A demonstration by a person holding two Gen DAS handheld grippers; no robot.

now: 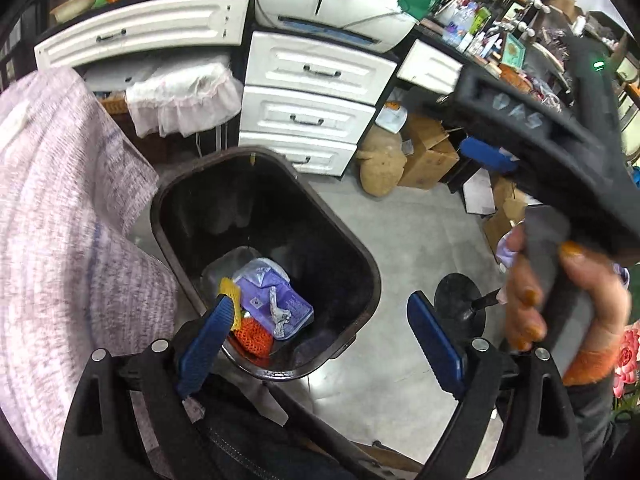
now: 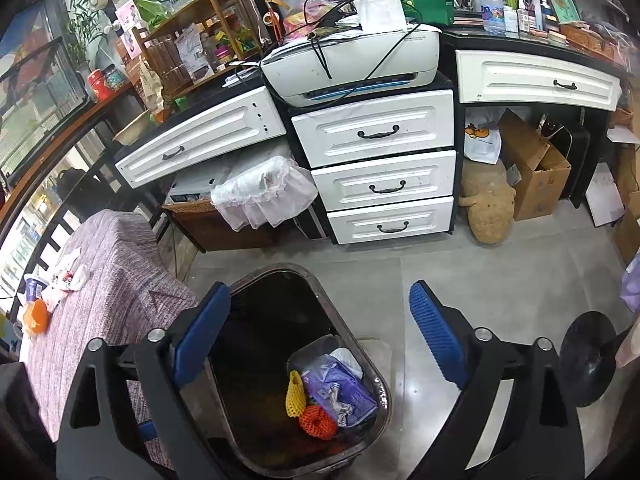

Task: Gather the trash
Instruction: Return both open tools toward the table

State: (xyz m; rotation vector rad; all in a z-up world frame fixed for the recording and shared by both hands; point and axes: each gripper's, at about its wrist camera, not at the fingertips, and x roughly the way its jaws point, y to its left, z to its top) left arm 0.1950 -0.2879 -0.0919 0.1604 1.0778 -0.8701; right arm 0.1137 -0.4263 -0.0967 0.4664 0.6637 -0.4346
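The dark oval plastic trash bin (image 2: 372,368) stands on the floor before the white three-drawer cabinet (image 2: 380,184), right of the cloth-covered bench (image 2: 120,288). In the bin lie a yellow foam net sleeve (image 2: 295,396), an orange foam net sleeve (image 2: 318,421) and a purple plastic wrapper (image 2: 344,390). The white printer (image 2: 360,64) sits on the cabinet.

Left gripper (image 1: 320,336) angled steeply downward, blue pads spread wide with nothing pressed between them. Right gripper (image 2: 320,344) tilted downward too, jaws likewise wide apart and empty, blue fingers (image 2: 436,336) well clear of each other. Right hand (image 1: 560,300) seen from the left wrist view wrapped around the black handle of its gripper, fingers curled on the grip, an orange cuff at the wrist.
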